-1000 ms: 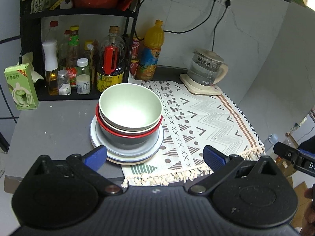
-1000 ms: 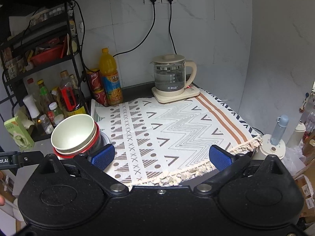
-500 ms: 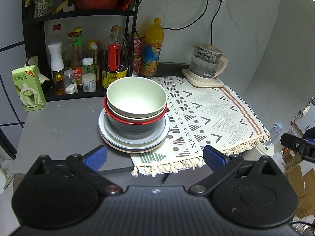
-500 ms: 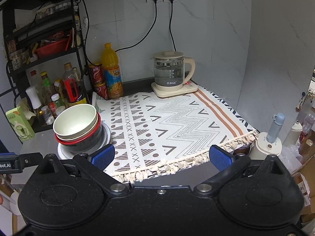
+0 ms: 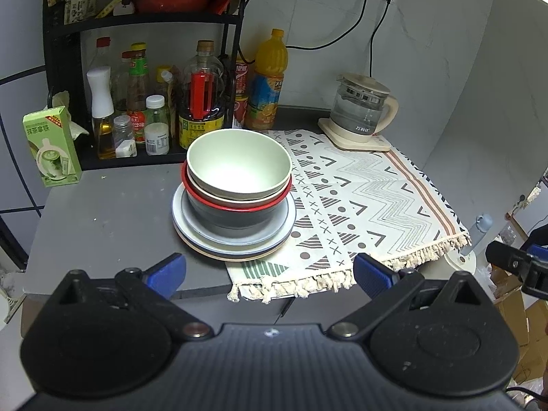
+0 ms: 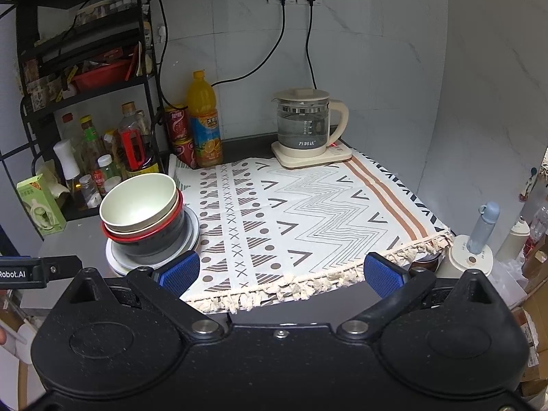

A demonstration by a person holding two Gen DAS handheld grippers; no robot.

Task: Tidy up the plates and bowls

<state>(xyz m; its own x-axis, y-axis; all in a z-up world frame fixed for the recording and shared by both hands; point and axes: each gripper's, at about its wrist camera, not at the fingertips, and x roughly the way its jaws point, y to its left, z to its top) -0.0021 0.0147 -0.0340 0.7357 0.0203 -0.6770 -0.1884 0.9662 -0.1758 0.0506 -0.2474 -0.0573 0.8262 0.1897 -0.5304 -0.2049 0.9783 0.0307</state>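
The left hand-held gripper (image 5: 269, 274) hangs in front of the grey worktop (image 5: 102, 212) with its blue-padded fingers (image 5: 167, 272) spread wide and nothing between them. Straight ahead of it, slightly toward its left finger, stands the stack of dishes: a pale green bowl (image 5: 238, 164) on top, nested in a cream bowl, then a red-rimmed bowl (image 5: 236, 202), then a dark grey bowl (image 5: 236, 217), all sitting on a pile of plates (image 5: 233, 243) (light blue-grey ones over a tan one at the bottom). The plates rest partly on the bare worktop and partly on the left edge of a patterned cloth (image 5: 359, 205) with a fringed hem.

The right hand-held gripper (image 6: 279, 272) is likewise wide open and empty, held back from the worktop's front edge. From it, the stack lies ahead and to the left, just beyond its left finger (image 6: 179, 270); the cloth's open middle lies directly ahead between the fingers.

Farther ahead of both, against the wall, a glass kettle (image 6: 303, 125) sits on its cream base at the cloth's far corner. An orange juice bottle (image 6: 205, 126) and red cans (image 6: 178, 125) stand left of it, beside a black rack (image 5: 144, 17) crowded with oil and sauce bottles. A green carton (image 5: 51, 145) stands at the worktop's far left. Off the worktop's right end, a blue-capped bottle (image 6: 483, 226) stands on a round white base.
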